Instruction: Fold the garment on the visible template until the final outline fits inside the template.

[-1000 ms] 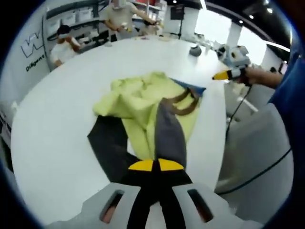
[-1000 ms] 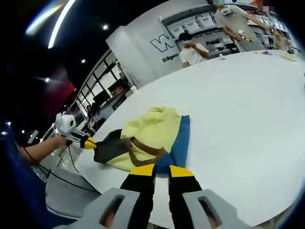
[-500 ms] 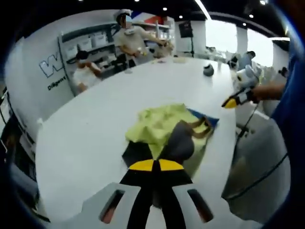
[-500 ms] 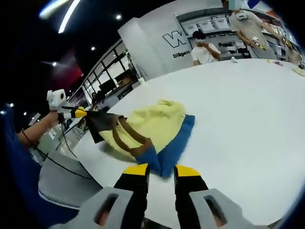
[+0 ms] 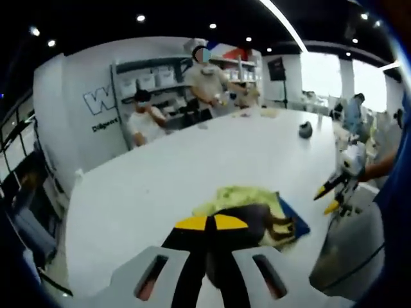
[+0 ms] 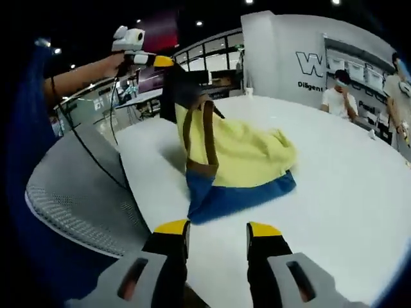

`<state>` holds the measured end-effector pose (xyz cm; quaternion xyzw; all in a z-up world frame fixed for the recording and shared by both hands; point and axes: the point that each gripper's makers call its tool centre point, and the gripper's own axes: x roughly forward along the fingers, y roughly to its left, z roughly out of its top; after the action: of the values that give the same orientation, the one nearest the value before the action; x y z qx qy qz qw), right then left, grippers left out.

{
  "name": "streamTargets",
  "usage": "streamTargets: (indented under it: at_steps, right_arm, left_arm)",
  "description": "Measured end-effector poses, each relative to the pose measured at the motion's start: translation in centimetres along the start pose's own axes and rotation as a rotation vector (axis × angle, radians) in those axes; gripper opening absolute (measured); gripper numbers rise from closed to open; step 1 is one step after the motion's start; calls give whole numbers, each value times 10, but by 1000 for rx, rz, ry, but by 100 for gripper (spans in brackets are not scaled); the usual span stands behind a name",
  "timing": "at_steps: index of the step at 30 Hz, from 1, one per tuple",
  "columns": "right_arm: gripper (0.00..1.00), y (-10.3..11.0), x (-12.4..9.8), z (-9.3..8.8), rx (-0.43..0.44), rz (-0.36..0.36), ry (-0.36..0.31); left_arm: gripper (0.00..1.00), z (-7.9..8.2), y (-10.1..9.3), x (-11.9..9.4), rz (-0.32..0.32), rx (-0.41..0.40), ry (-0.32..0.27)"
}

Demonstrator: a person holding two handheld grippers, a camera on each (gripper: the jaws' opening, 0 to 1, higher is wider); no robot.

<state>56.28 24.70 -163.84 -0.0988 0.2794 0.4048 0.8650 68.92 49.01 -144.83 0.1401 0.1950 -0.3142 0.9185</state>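
On the white tabletop [image 6: 334,192] the yellow, blue and dark garment [image 6: 237,160] lies partly lifted, its dark corner apparently pinched in the clenched left claw [image 6: 164,62], while the right claw [image 6: 217,230] hovers nearby, released.

Ahead of your left gripper, past the white table [image 5: 160,173], two people [image 5: 144,119] stand by wall shelves [image 5: 144,80] stacked with bins, beside a wall with dark lettering [image 5: 103,102]. A small dark object [image 5: 306,130] sits far right on the table. Left of your right gripper is a grey mesh chair [image 6: 77,192].
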Motion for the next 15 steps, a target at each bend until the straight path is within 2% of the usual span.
streamTargets:
  at_steps: [5, 6, 8, 10, 11, 15]
  right_arm:
    - [37, 10, 11, 3, -19, 11, -5]
    - [37, 17, 17, 7, -41, 14, -9]
    - [38, 20, 20, 9, -47, 3, -15]
    - [39, 16, 22, 11, -40, -20, -33]
    - [39, 15, 22, 15, -35, -34, -50]
    - [41, 14, 20, 24, -32, -69, -83]
  left_arm:
    - [0, 43, -12, 6, -12, 23, -36]
    - [0, 47, -11, 7, -11, 24, -42]
    - [0, 71, -17, 9, -28, 9, -89]
    - [0, 96, -22, 10, -50, -48, -139]
    - [0, 100, -22, 11, -46, -52, -146]
    - [0, 139, -25, 12, -19, -26, -167]
